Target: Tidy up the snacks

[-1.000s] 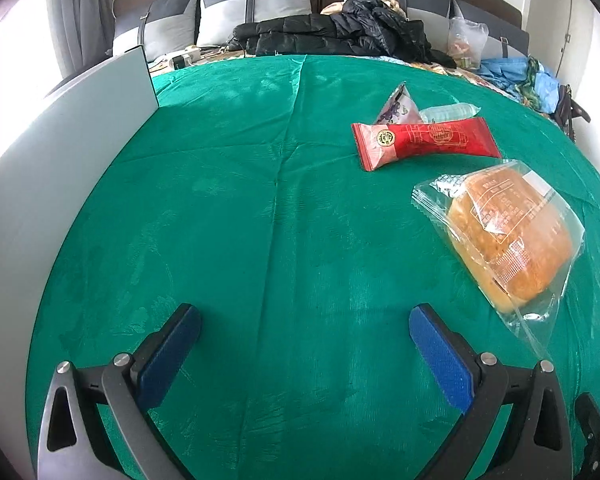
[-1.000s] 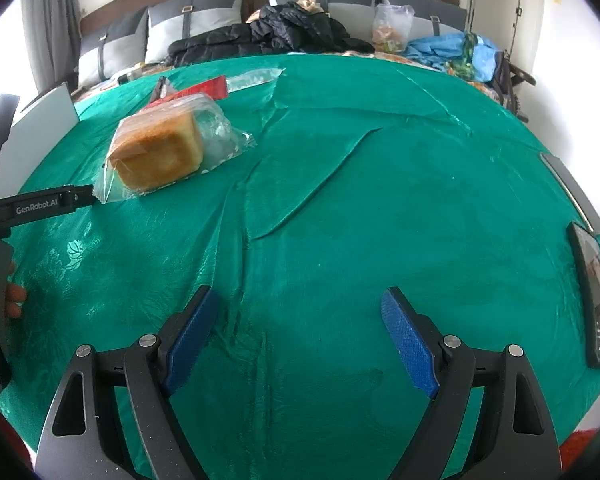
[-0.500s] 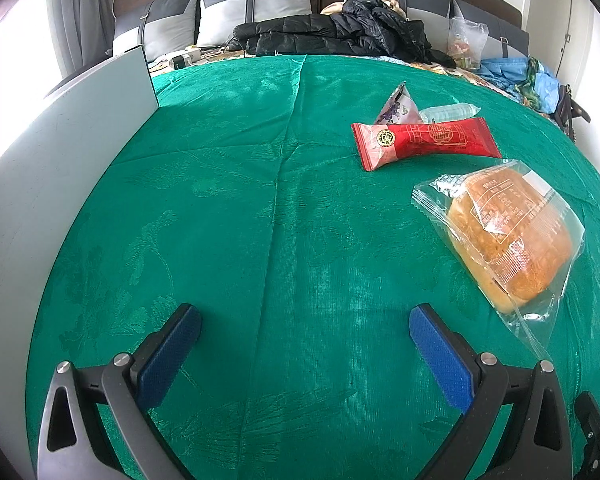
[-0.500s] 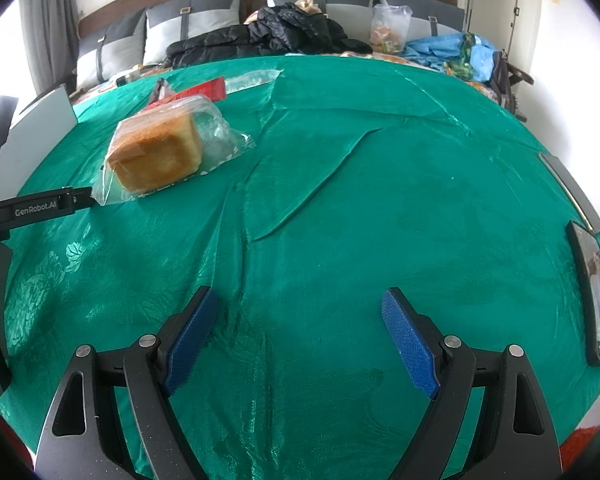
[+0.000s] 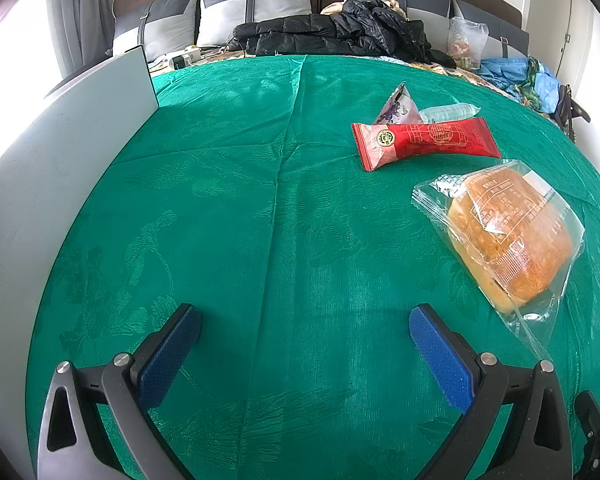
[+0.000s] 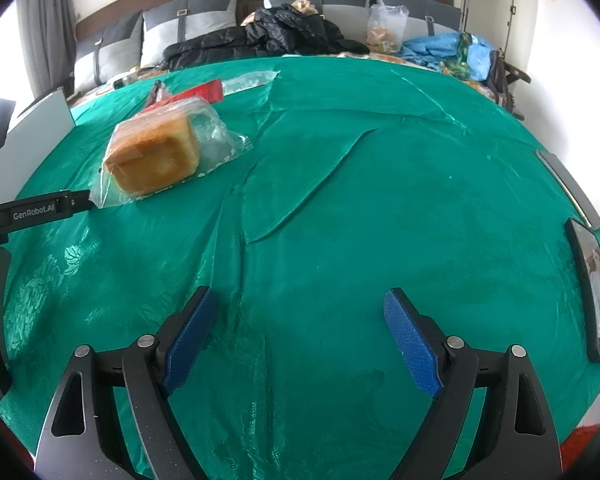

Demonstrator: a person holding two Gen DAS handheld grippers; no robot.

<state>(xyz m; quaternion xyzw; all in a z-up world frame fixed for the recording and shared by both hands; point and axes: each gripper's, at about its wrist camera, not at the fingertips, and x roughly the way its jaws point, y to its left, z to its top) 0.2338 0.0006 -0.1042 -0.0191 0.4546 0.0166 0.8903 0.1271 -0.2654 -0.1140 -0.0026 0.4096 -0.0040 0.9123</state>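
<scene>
Over the green counter [image 5: 260, 220], both claws, left [image 5: 304, 340] and right [image 6: 296, 320], hover spread and empty; bread [image 5: 508, 240] lies right.

Bare green cloth [image 5: 260, 220] lies wide ahead of the left gripper [image 5: 304, 340], bounded left by an upright grey panel [image 5: 60, 152]. To its right lie the bread bag [image 5: 508, 240] and red packet [image 5: 424, 142]. A phone [image 6: 596, 292] edges the right side.
</scene>
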